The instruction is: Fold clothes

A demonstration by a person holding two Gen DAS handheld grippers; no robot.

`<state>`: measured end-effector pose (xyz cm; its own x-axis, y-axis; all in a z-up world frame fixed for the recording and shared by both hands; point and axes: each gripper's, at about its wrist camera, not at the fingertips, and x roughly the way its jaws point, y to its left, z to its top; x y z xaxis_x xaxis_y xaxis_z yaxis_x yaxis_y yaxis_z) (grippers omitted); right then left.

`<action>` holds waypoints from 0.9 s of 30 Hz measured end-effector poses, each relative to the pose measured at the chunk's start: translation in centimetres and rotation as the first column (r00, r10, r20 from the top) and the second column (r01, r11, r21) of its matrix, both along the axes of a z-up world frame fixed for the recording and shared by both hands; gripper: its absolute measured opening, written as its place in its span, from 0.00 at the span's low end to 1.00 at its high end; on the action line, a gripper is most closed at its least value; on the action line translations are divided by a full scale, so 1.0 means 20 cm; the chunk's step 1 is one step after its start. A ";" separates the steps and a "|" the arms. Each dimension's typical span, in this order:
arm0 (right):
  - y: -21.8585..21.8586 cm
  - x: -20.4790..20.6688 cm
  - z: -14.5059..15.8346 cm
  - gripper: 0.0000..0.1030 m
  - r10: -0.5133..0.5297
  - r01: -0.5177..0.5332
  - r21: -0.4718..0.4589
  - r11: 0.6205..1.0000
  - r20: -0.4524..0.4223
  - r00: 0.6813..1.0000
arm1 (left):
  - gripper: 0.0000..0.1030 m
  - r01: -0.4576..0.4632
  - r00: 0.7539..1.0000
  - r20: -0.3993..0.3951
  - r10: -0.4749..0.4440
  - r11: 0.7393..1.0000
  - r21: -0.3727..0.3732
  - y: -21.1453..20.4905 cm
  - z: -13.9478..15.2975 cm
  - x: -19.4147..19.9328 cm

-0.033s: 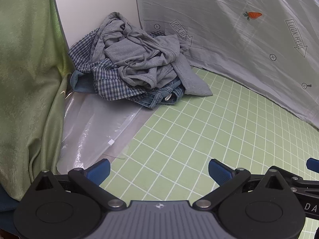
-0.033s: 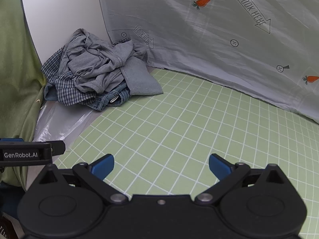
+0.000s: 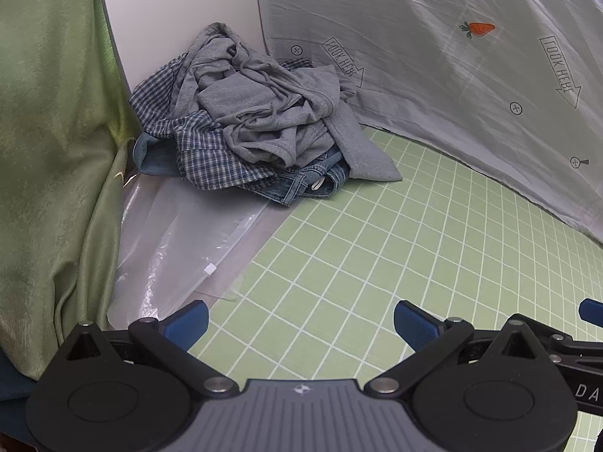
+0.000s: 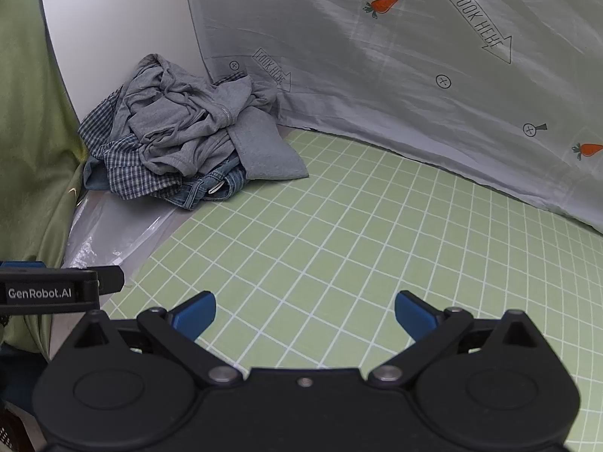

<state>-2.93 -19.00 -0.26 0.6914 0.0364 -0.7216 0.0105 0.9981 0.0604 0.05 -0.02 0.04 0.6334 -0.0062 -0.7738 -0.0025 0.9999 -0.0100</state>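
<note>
- The left gripper (image 3: 300, 324) fills the bottom of the left wrist view, its blue-padded jaws spread as wide as they go with only bare mat between them; it holds nothing.
- The right gripper (image 4: 304, 314) sits the same way along the bottom of the right wrist view, jaws fully apart and empty, with part of the other gripper's body showing at the left edge.
- A grey printed sheet (image 3: 433, 75) hangs across the upper right of both views, and a green curtain (image 3: 49, 132) covers the left side.
- The green gridded mat (image 4: 358, 233) takes the centre and lower right and lies bare.
- The pile of clothes (image 3: 256, 120) sits upper left of centre, against the white panel in the corner and well apart from both grippers: a grey garment (image 4: 181, 128) on top, a checked shirt (image 3: 211, 158) under it, jeans (image 3: 301, 184) at the bottom.
- A clear plastic sheet (image 3: 181, 241) lies lower left, between pile and curtain.
- Likely trouble: the garments are tangled, so a pinch on the grey one may catch its drawstring or the shirt beneath and drag the whole heap.
- A grab that goes too low at the pile's left edge could pick up the plastic along with the cloth.
</note>
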 end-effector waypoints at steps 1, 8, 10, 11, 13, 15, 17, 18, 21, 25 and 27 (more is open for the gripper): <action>0.00 0.00 0.00 0.99 0.001 -0.001 0.001 1.000 0.001 1.000 | 1.00 0.000 1.000 0.001 0.000 1.000 -0.005 0.00 0.00 0.00; 0.00 0.00 0.00 0.99 0.004 -0.004 0.005 1.000 0.009 1.000 | 1.00 -0.001 1.000 0.005 0.001 1.000 -0.006 0.00 0.00 0.01; 0.00 0.01 0.00 0.99 0.001 -0.002 0.007 1.000 0.009 1.000 | 1.00 0.000 1.000 0.001 0.000 1.000 -0.001 0.00 -0.01 0.01; -0.01 0.01 -0.01 0.99 -0.001 0.001 0.008 1.000 0.009 1.000 | 1.00 0.000 1.000 0.000 0.000 1.000 0.003 -0.01 -0.01 0.01; -0.01 0.02 -0.02 0.99 -0.005 0.005 0.010 1.000 0.004 1.000 | 1.00 0.005 1.000 -0.004 -0.005 1.000 0.005 0.00 -0.01 0.01; -0.01 0.02 -0.02 0.99 -0.008 0.008 0.010 1.000 0.004 1.000 | 1.00 0.005 1.000 -0.006 -0.005 1.000 0.004 0.00 -0.01 0.01; -0.02 0.02 -0.01 0.99 -0.009 0.009 0.009 1.000 0.004 1.000 | 1.00 0.004 1.000 -0.006 -0.004 1.000 0.004 0.00 -0.01 0.01; -0.02 0.01 -0.01 0.99 -0.009 0.009 0.009 1.000 0.004 1.000 | 1.00 0.003 1.000 -0.006 -0.003 1.000 0.004 0.00 -0.01 0.01; -0.02 0.01 -0.01 0.99 -0.011 0.011 0.009 1.000 0.003 1.000 | 1.00 0.003 1.000 -0.007 -0.003 1.000 0.004 0.00 -0.01 0.01; -0.03 0.02 -0.01 0.99 -0.011 0.011 0.010 1.000 -0.003 1.000 | 1.00 0.006 1.000 -0.007 -0.006 1.000 0.004 0.01 -0.01 0.01; -0.02 0.02 -0.01 0.99 -0.012 0.012 0.010 1.000 -0.004 1.000 | 1.00 0.006 1.000 -0.008 -0.006 1.000 0.004 0.01 -0.01 0.01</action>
